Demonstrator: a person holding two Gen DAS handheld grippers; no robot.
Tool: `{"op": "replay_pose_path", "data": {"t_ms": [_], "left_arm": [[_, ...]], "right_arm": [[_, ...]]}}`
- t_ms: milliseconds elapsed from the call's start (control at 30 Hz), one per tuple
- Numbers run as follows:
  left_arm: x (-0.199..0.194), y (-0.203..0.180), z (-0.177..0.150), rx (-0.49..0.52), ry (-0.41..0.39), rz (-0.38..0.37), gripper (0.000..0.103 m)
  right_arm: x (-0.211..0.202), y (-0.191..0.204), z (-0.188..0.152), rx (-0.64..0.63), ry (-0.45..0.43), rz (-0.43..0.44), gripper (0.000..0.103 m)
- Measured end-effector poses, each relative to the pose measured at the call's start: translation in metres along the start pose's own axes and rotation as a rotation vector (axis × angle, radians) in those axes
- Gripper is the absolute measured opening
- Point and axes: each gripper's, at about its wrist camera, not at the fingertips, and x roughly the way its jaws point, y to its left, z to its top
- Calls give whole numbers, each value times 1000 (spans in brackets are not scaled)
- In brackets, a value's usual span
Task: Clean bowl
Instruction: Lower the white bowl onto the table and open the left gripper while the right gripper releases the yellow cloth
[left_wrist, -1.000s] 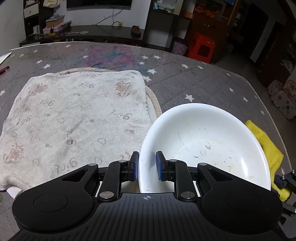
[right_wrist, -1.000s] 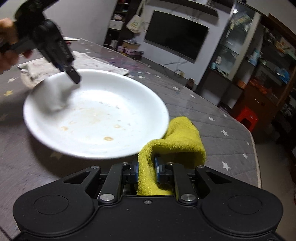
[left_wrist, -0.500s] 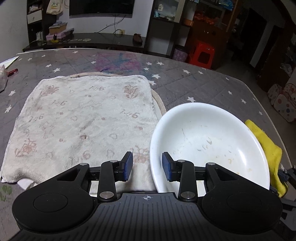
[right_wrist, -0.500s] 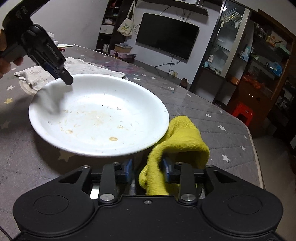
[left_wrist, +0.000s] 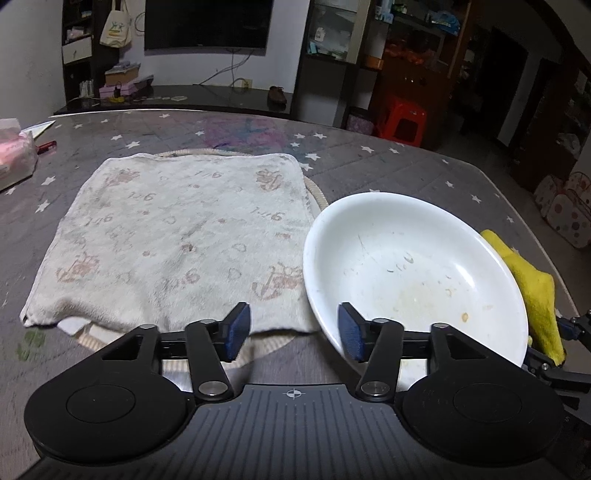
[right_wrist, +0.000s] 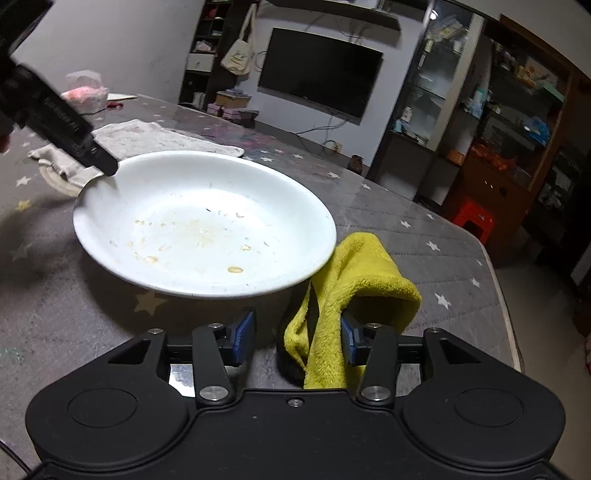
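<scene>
Right tool (right_wrist: 297, 341) gapes beside fluffy yellow cloth (right_wrist: 354, 280), glossy round bowl (right_wrist: 203, 221).

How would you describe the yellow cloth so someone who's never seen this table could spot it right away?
Start at the grey star-patterned tabletop and find the wide, shallow white bowl smeared with food residue. The fluffy yellow cloth lies crumpled against the bowl's rim, on the side away from the large flat beige printed towel. It is the only bright, bunched-up fabric there, with one end hanging between the open right claw's fingers.

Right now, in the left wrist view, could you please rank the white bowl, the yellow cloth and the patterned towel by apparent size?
1. patterned towel
2. white bowl
3. yellow cloth, partly hidden behind the bowl, so its true size is unsure.
</scene>
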Motion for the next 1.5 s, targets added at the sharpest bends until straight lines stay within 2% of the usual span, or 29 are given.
{"op": "replay_pose_path", "data": {"t_ms": [33, 333, 500, 600, 800, 967, 1500], "left_arm": [[-2, -1, -2, 2, -4, 0, 58], [-22, -16, -23, -3, -28, 12, 60], [-33, -24, -35, 2, -51, 33, 69], [-38, -31, -40, 25, -65, 46, 70], [-50, -40, -51, 7, -92, 51, 72], [-56, -48, -63, 17, -88, 42, 73], [-68, -56, -98, 58, -70, 32, 82]], "right_arm": [[-2, 1, -1, 8, 2, -8, 61], [-22, 2, -14, 179, 5, -61, 72], [-31, 4, -19, 258, -3, -80, 79], [-35, 3, -24, 313, -6, -94, 82], [-43, 2, -31, 420, -12, -110, 93], [-50, 4, -34, 427, -28, -127, 102], [-66, 8, -51, 490, -15, -137, 103]]}}
